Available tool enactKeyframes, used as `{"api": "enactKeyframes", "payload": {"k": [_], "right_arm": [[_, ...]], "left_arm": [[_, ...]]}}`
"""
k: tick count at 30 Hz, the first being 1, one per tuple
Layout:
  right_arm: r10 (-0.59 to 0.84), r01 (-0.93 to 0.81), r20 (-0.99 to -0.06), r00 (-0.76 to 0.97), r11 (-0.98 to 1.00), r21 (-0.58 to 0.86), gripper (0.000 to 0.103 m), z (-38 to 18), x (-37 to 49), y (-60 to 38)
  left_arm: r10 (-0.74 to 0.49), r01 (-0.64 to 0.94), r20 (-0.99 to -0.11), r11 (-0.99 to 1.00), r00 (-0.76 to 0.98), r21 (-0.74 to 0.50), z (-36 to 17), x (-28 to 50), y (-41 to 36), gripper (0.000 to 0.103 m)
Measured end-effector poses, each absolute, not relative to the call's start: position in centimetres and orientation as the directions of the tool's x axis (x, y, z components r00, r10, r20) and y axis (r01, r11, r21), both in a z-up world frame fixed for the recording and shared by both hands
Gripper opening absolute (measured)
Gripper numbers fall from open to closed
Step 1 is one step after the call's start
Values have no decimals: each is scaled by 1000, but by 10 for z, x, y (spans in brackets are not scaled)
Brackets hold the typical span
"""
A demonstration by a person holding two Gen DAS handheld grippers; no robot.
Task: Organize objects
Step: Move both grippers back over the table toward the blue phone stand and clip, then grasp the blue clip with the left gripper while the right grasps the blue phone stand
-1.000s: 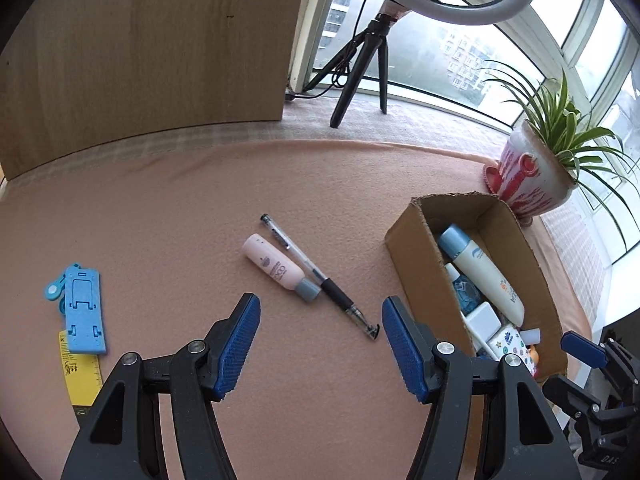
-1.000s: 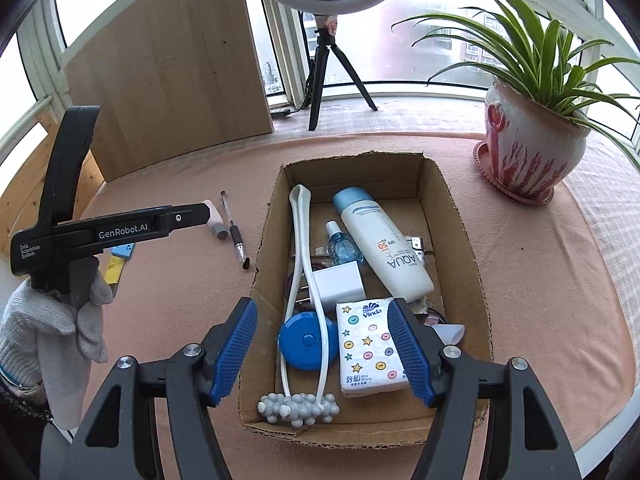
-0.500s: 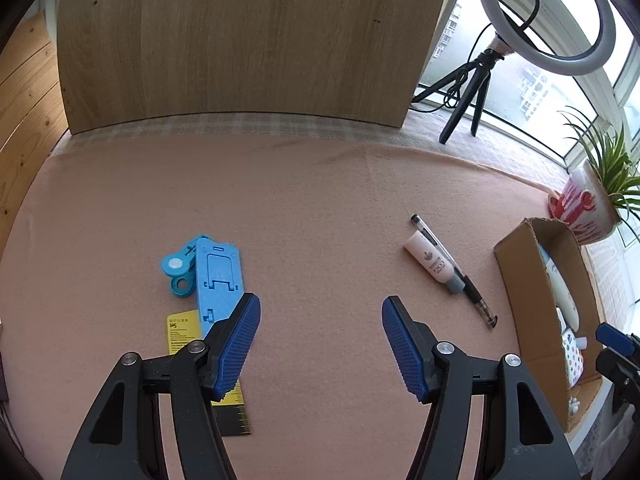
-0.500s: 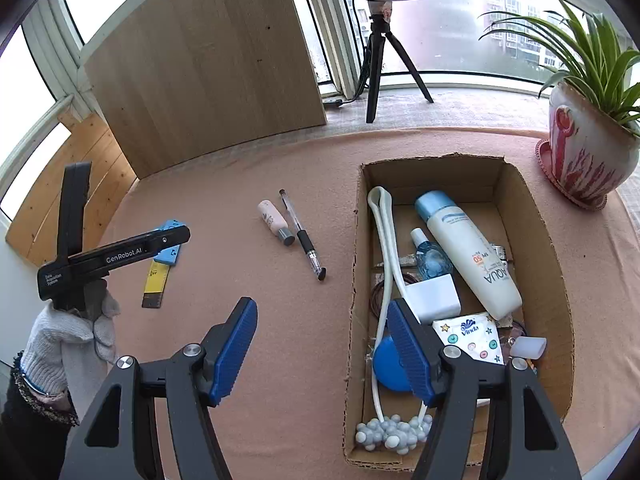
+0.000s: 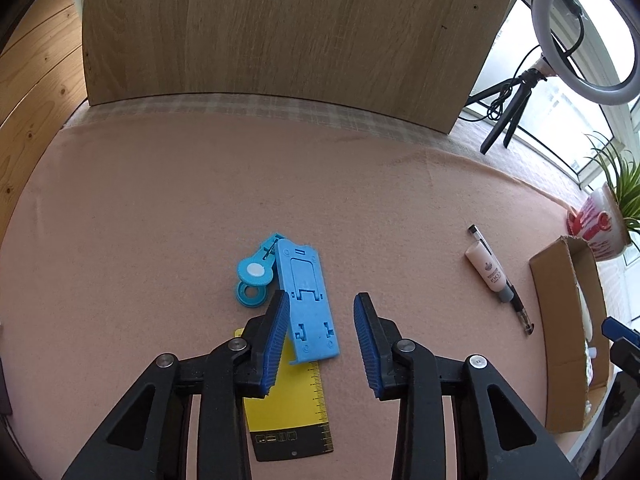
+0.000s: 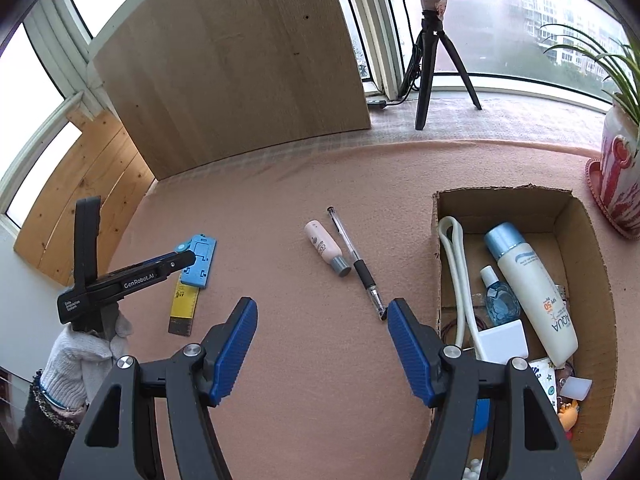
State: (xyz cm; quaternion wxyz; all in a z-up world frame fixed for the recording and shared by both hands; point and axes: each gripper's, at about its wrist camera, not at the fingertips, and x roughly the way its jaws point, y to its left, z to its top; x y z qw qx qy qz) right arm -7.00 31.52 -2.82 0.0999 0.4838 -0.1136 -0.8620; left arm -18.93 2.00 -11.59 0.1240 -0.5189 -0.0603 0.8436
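Left gripper (image 5: pixel 321 334) fingers spread either side of flat blue plastic phone stand (image 5: pixel 307 306), gripping nothing. Right gripper (image 6: pixel 320 346) fingers wide apart, empty, near black-grip pen (image 6: pixel 355 261).

The phone stand (image 5: pixel 308 300) lies on the ruler (image 5: pixel 294 408), beside the ring tag (image 5: pixel 254 280), well left of the box (image 6: pixel 584 240).

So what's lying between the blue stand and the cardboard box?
The pink tube and the pen beside it, lying side by side on the pink mat; the right wrist view shows it best.
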Motion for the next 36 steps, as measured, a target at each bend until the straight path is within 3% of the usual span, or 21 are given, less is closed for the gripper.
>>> {"api": "enactKeyframes", "payload": {"k": [3, 9, 12, 16, 25, 31, 36], "right_arm": [[-283, 63, -811, -512, -954, 294, 64, -28, -69, 312], [-277, 49, -808, -520, -954, 296, 64, -25, -66, 315], [-276, 41, -811, -515, -954, 298, 64, -26, -65, 317], [-278, 32, -814, -510, -952, 305, 64, -29, -65, 319], [-279, 39, -818, -504, -953, 302, 64, -32, -69, 312], [-281, 46, -826, -489, -954, 297, 64, -37, -78, 303], [-293, 68, -831, -473, -952, 297, 64, -43, -90, 285]], "left_arm": [[288, -167, -866, -957, -409, -239, -122, -192, 24, 27], [296, -163, -862, -954, -412, -250, -126, -192, 28, 26], [243, -156, -871, -968, -426, -194, -128, -194, 31, 26], [245, -127, -879, -969, -410, -211, -135, -197, 23, 42], [368, -180, -868, -928, -332, -325, -146, -203, 37, 41], [380, -229, -868, -920, -319, -319, -144, -200, 60, 42], [320, -221, -854, -943, -410, -248, -123, -198, 43, 42]]}}
